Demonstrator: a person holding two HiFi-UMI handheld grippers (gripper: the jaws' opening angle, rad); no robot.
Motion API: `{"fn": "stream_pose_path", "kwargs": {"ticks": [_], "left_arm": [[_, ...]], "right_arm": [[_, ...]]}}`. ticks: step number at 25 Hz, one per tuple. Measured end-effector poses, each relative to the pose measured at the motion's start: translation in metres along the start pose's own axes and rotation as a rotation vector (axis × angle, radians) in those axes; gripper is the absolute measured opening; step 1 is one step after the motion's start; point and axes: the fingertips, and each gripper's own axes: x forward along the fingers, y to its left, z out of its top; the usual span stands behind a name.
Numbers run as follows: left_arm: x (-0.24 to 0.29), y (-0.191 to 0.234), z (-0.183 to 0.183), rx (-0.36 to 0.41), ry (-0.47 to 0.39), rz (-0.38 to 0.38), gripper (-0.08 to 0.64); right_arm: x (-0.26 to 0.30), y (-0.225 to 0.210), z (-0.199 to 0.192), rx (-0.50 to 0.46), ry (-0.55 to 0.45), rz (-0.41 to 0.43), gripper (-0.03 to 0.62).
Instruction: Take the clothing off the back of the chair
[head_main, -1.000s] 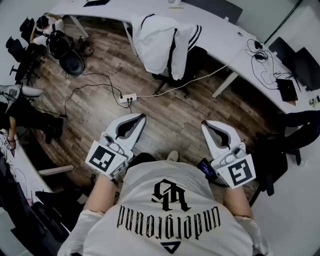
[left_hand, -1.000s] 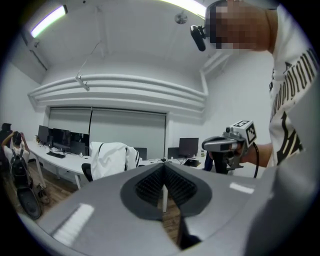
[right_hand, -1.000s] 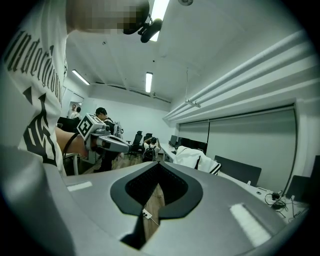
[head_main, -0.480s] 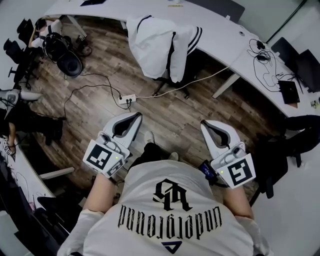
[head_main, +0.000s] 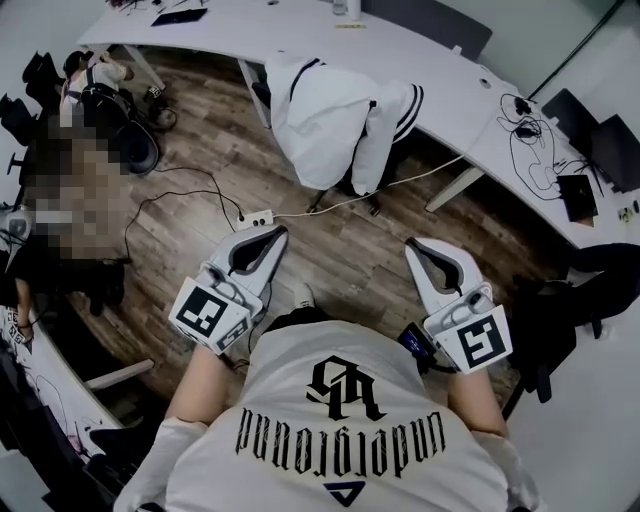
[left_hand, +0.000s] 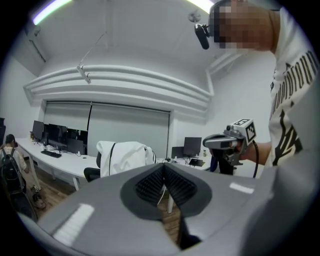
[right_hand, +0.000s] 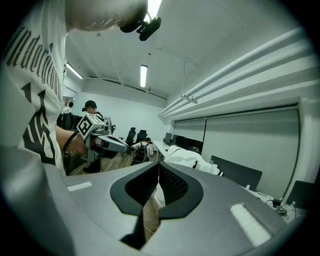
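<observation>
Head view: I am holding the left gripper (head_main: 275, 232) and the right gripper (head_main: 412, 243) out over the wooden floor (head_main: 340, 250), each with its jaws pressed together on nothing. The white jacket (head_main: 330, 120) is hanging over the back of the chair (left_hand: 91, 173), which is standing against the curved white counter (head_main: 450, 70), well ahead of both grippers. Left gripper view: the jacket is showing beyond the closed jaws.

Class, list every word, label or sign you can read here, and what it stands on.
"underground": upside down in the head view, on the person's white T-shirt.
Cubes on the left gripper and right gripper: square patterns, no letters.
Things on the desk: too small to read.
</observation>
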Motion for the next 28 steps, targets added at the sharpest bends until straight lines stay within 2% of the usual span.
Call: {"fn": "stream_pose_path", "kwargs": {"ticks": [7, 10, 15, 20, 24, 28], "left_arm": [[0.004, 0.067, 0.019, 0.035, -0.022, -0.047, 0.051], [0.01, 0.081, 0.018, 0.05, -0.014, -0.077, 0.051], [0.027, 0.099, 0.016, 0.026, -0.011, -0.1, 0.052], [0.046, 0.112, 0.014, 0.016, 0.005, -0.109, 0.052], [0.062, 0.122, 0.012, 0.008, 0.032, -0.106, 0.058], [0.087, 0.138, 0.004, -0.026, 0.059, -0.087, 0.121]], "right_arm": [[0.066, -0.011, 0.022, -0.016, -0.015, -0.06, 0.008], [0.087, -0.016, 0.023, -0.027, -0.01, -0.088, 0.02], [0.108, -0.036, 0.019, -0.028, 0.002, -0.127, 0.052], [0.126, -0.06, 0.012, -0.009, 0.014, -0.128, 0.069], [0.141, -0.083, 0.003, 0.01, 0.034, -0.132, 0.109], [0.157, -0.113, -0.01, 0.038, 0.052, -0.148, 0.166]]}}
